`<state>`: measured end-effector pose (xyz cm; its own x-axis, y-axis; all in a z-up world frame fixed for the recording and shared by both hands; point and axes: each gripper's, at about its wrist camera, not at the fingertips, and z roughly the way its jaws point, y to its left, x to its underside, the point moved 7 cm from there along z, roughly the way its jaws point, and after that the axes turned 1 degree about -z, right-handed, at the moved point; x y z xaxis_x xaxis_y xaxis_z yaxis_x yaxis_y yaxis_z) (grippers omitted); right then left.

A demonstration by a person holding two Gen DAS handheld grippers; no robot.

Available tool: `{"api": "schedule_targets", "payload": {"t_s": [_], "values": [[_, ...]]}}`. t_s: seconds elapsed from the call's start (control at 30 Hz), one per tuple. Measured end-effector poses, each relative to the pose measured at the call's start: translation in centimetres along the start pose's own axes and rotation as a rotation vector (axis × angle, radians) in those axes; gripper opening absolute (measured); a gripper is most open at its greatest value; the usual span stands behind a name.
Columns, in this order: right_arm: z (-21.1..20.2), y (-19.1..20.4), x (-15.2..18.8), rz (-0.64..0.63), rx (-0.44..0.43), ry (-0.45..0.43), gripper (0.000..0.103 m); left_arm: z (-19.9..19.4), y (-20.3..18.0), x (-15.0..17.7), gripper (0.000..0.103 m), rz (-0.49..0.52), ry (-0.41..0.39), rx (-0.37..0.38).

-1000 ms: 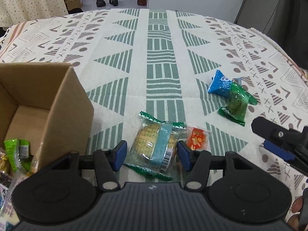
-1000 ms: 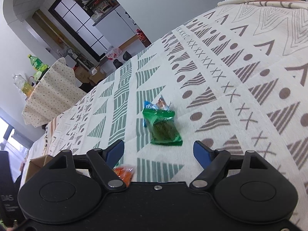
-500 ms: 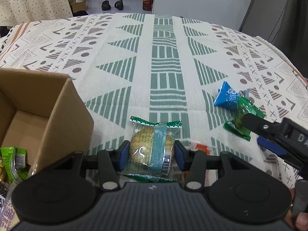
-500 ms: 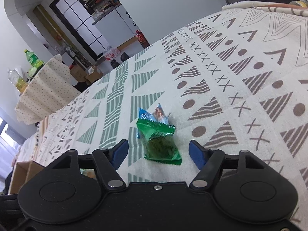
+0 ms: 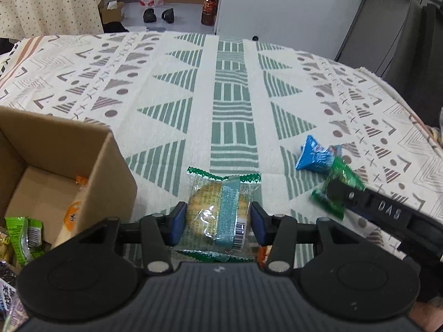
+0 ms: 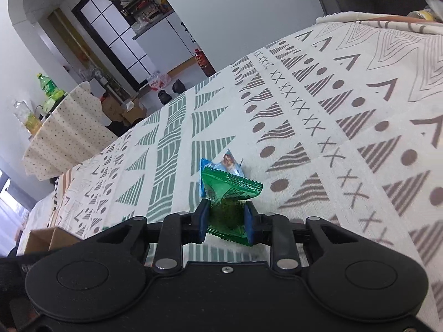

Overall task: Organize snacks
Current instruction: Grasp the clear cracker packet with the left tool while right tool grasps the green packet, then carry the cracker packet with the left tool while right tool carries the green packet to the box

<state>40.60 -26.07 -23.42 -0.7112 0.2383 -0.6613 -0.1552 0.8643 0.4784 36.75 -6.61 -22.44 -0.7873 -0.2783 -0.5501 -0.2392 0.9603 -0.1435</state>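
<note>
Blue pads of the left gripper (image 5: 218, 225) press on both sides of a clear-wrapped round cake (image 5: 220, 215), low in the middle of the left wrist view. The cake wrapper, with a teal band and green crimped ends, sits squarely between the two pads and reaches forward past the fingertips; whether it rests on the patterned tablecloth (image 5: 171, 88) or is lifted clear of it I cannot tell. At the left edge of that view stands an open cardboard box (image 5: 110, 171) with several snack packets lying inside. A small orange packet (image 5: 261, 253) peeks out just behind the right pad.

In the right wrist view the right gripper (image 6: 225, 220) has just been closing, and its pads now pinch the waist of a green snack packet (image 6: 229, 193), whose crimped far end fans out above and beyond the fingertips. Right behind the green packet, touching it, lies a blue snack packet (image 6: 229, 161) on the cloth. From the left wrist view the same pair shows at the right middle, with the right gripper reaching in from the lower right.
</note>
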Motion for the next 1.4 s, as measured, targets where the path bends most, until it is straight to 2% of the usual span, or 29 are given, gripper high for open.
{"api": "schedule_targets", "payload": {"t_s": [0.6,1.03,1.4], "values": [[-6.6,5.0,1.2,-0.048,-0.003,-0.034,0.026,-7.3,-0.2,-0.1,0.048,-0.008,-0.081,0.091],[-8.9,10.2,1.2,-0.124,-0.002,-0.044,0.026,-11.9,1.9,-0.2,0.048,-0.009,-0.138,0.113],[-9.6,15.2,1.3,-0.228,-0.012,-0.051,0.026,-15.1,5.4,-0.8,0.048,-0.009,-0.189,0.091]]}}
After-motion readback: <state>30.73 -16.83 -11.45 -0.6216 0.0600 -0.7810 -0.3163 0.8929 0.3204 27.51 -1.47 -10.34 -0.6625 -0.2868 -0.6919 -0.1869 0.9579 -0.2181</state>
